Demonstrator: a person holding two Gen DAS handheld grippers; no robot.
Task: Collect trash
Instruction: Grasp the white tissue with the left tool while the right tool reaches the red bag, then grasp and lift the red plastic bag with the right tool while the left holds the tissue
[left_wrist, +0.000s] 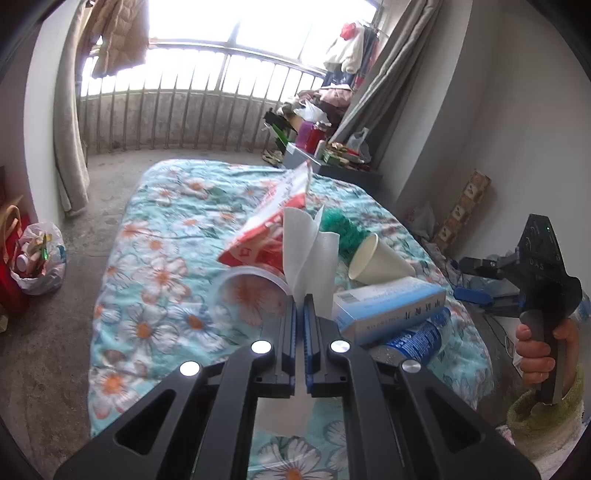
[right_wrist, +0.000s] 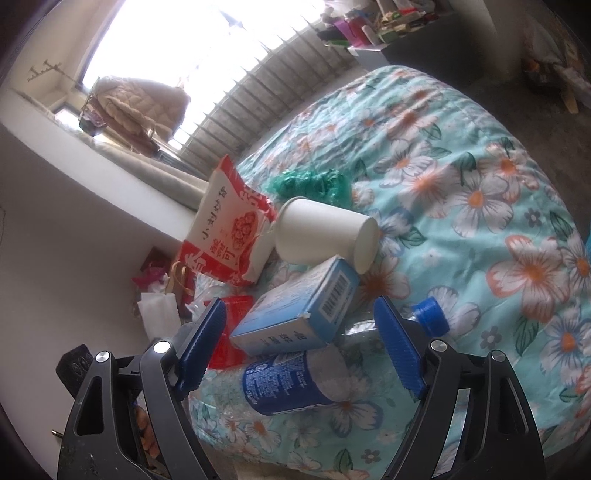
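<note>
A bed with a turquoise floral quilt (left_wrist: 166, 236) fills both views, with a heap of trash lying on it.

Much is only partly visible. The plastic bottle (right_wrist: 295, 384) with a blue label and blue cap lies under the blue and white carton (right_wrist: 295, 314), which covers its middle; in the left wrist view only its label end shows below the carton. A clear plastic cup (left_wrist: 247, 295) is hard to make out because the quilt pattern shows through it, and the near side of its rim is hidden behind the left gripper. The red and white snack bag (right_wrist: 229, 232) is partly covered by the white paper cup (right_wrist: 325, 232), which lies on its side against it. A crumpled green bag (right_wrist: 314, 184) sits behind the paper cup, mostly hidden by it. The window is washed out by glare.

The left gripper (left_wrist: 300, 306) has its fingers pressed together on a white paper tissue (left_wrist: 310, 251), which stands up from the tips in front of the snack bag; a lower flap of it shows beneath the fingers.

The right gripper (right_wrist: 299, 332) is spread wide, its blue ribbed pads on either side of the carton and bottle. Whether the pads touch either one cannot be told. It grips nothing.

On the floor left of the bed, a white trash bag (left_wrist: 40, 258) stands full.
</note>
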